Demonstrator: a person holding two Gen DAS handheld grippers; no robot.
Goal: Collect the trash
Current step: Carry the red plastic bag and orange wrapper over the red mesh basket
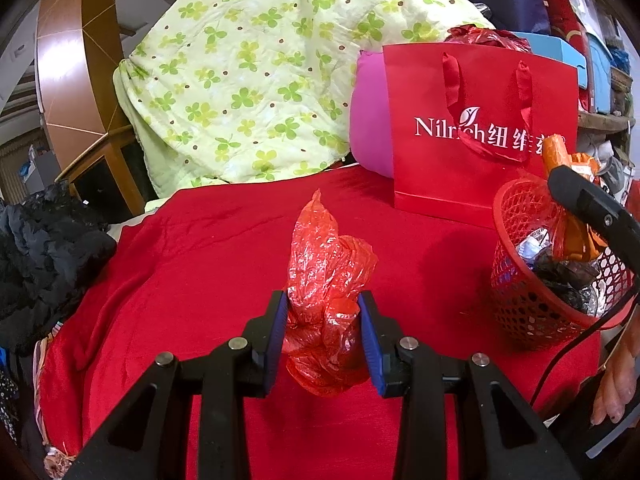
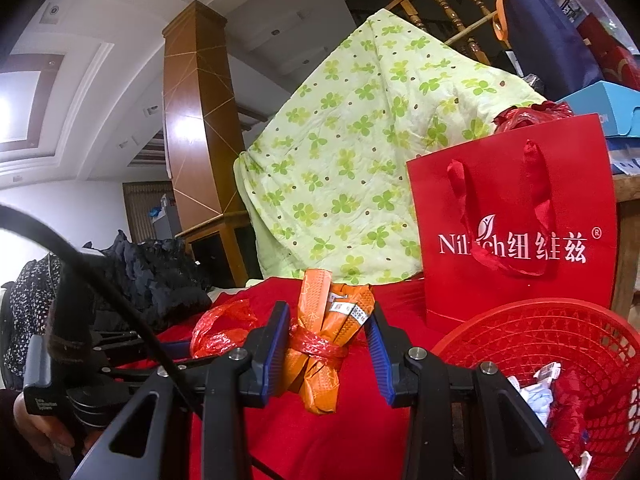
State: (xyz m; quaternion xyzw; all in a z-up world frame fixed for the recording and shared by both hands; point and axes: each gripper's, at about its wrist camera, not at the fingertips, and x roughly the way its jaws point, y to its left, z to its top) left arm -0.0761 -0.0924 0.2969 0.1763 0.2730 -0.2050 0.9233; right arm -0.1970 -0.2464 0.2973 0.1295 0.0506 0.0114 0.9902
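My left gripper (image 1: 323,299) is shut on a crumpled red plastic bag (image 1: 326,264), whose twisted top sticks up above the blue pads, over the red cloth (image 1: 180,280). My right gripper (image 2: 328,312) is shut on an orange wrapper bundle (image 2: 320,372) tied with a red plastic strip. In the left wrist view that orange bundle (image 1: 554,152) hangs over the rim of the red mesh basket (image 1: 520,300), with a black finger (image 1: 588,196) of the right gripper beside it. The basket (image 2: 540,308) holds several wrappers and dark scraps. The red plastic bag (image 2: 220,328) also shows left of the right gripper.
A red paper gift bag (image 1: 480,92) stands behind the basket, with a pink pillow (image 1: 370,120) and a green-clover quilt (image 1: 248,80) behind it. Black clothing (image 1: 44,252) lies at the left edge. A hand (image 1: 616,392) and a black cable (image 1: 560,360) are at the right.
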